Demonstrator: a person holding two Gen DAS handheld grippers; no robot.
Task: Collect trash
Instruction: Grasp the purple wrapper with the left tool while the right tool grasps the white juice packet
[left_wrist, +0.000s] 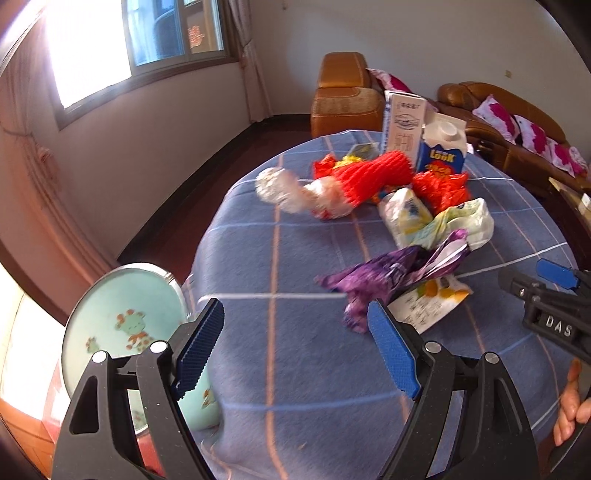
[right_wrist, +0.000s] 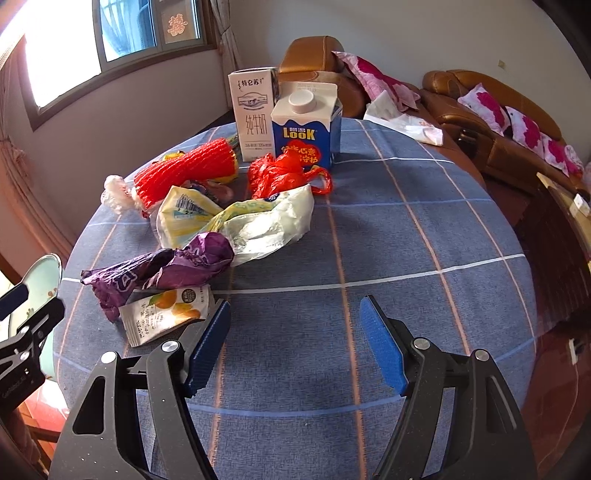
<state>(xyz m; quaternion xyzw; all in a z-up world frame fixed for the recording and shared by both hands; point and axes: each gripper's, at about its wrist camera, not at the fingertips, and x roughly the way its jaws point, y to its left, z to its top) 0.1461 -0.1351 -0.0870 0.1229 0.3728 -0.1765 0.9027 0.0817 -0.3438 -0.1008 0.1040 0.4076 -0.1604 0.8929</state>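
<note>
Right wrist | blue carton reads "LOOK" | both hand-held grippers spread, left, right

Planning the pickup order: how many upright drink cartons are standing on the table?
2. The white milk carton stands at the far edge; the blue LOOK carton stands right beside it. Nothing suggests another behind them, though one could be hidden.

Left gripper is hovering with its blue pads spread wide, nothing between them. Right gripper is hovering the same way, jaws wide apart and empty. Both are pointing toward the far side, side by side, the right one showing at the left camera's right edge with a hand gripping behind it.
</note>
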